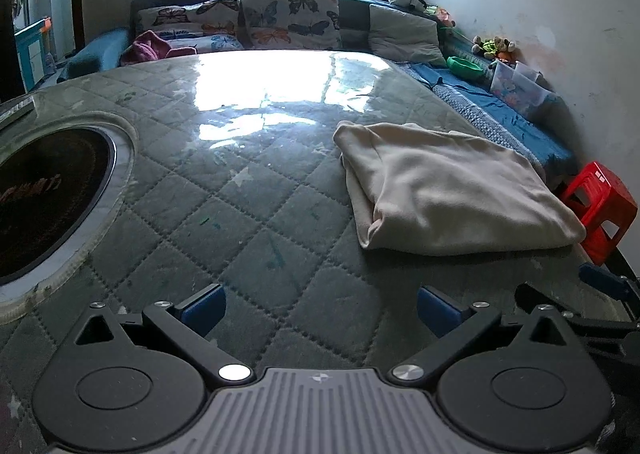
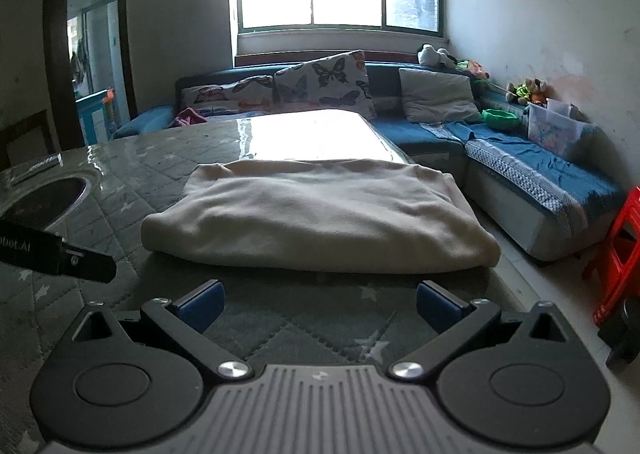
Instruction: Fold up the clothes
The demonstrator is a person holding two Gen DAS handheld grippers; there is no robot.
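Observation:
A cream garment (image 1: 452,189) lies folded into a thick rectangle on the quilted grey table cover (image 1: 240,213), near the table's right edge. It also shows in the right wrist view (image 2: 320,213), straight ahead. My left gripper (image 1: 320,310) is open and empty, low over the cover, with the garment ahead to its right. My right gripper (image 2: 320,306) is open and empty, just short of the garment's near edge. Part of the left gripper (image 2: 60,250) shows at the left of the right wrist view.
A round black hob (image 1: 44,197) is set into the table at the left. A blue corner sofa (image 2: 520,157) with butterfly cushions (image 2: 324,81), a clear box (image 2: 556,129) and toys runs behind and to the right. A red stool (image 1: 596,209) stands by the table's right edge.

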